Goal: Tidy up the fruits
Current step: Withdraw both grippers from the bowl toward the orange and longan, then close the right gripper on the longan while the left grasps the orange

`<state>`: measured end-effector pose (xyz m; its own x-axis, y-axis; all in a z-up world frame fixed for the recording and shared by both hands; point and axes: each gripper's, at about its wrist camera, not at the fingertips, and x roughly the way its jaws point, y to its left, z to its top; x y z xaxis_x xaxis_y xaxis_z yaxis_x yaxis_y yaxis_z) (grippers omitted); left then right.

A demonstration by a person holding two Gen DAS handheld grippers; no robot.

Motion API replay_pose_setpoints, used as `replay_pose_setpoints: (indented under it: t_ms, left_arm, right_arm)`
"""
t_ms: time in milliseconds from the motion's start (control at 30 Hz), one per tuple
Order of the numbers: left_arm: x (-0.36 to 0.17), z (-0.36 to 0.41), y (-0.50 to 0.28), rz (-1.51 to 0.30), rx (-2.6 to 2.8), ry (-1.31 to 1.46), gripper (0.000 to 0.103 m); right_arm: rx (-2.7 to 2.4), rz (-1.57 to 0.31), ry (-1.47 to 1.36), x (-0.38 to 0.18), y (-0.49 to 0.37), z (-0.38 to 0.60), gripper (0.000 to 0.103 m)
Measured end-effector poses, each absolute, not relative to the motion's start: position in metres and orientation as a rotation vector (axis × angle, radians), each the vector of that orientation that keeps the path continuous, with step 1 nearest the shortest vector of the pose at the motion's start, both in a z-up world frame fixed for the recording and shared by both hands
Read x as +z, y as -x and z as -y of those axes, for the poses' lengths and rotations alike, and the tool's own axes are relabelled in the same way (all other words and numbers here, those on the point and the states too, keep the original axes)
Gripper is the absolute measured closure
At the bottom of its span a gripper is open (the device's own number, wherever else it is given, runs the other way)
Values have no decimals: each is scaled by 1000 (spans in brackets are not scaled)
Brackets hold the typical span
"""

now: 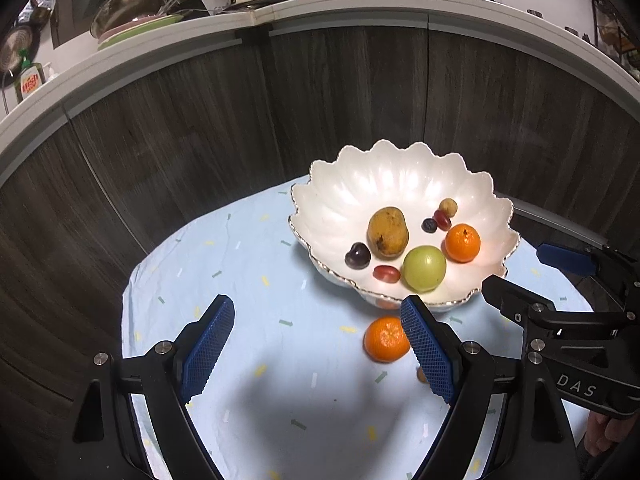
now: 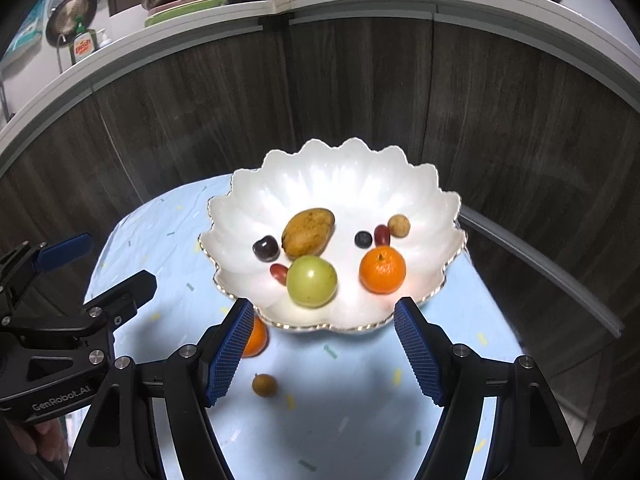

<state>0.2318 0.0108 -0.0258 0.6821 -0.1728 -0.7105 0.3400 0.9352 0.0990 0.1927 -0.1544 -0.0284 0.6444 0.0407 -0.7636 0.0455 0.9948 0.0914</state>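
Note:
A white scalloped bowl (image 1: 400, 184) (image 2: 340, 184) holds a brown mango (image 1: 387, 232) (image 2: 308, 230), a green apple (image 1: 424, 268) (image 2: 312, 280), a mandarin (image 1: 463, 242) (image 2: 382, 271), a dark plum (image 1: 357, 255) (image 2: 265, 248), grapes, a blueberry and a small longan. A second mandarin (image 1: 384, 339) (image 2: 257, 338) lies on the cloth in front of the bowl, next to a small brown longan (image 2: 264, 385). My left gripper (image 1: 320, 344) is open and empty, left of that mandarin. My right gripper (image 2: 322, 354) is open and empty, in front of the bowl.
The fruits sit on a round table under a light blue cloth (image 1: 260, 320) (image 2: 360, 400). Dark wood cabinet fronts (image 1: 180, 140) rise behind it. A white counter (image 1: 360, 4) above carries dishes, pots and a dish soap bottle (image 1: 30, 80).

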Motion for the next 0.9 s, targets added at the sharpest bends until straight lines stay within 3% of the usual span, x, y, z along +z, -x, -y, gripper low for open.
replay_pose_setpoints:
  t_ms: [600, 900]
  left_arm:
    - [-68, -29, -225, -816, -314, -247, 18]
    - [-94, -38, -220, -847, -282, -250, 18]
  right_arm:
    - [-61, -898, -90, -63, -174, 129, 30]
    - [-10, -933, -56, -89, -173, 111, 38]
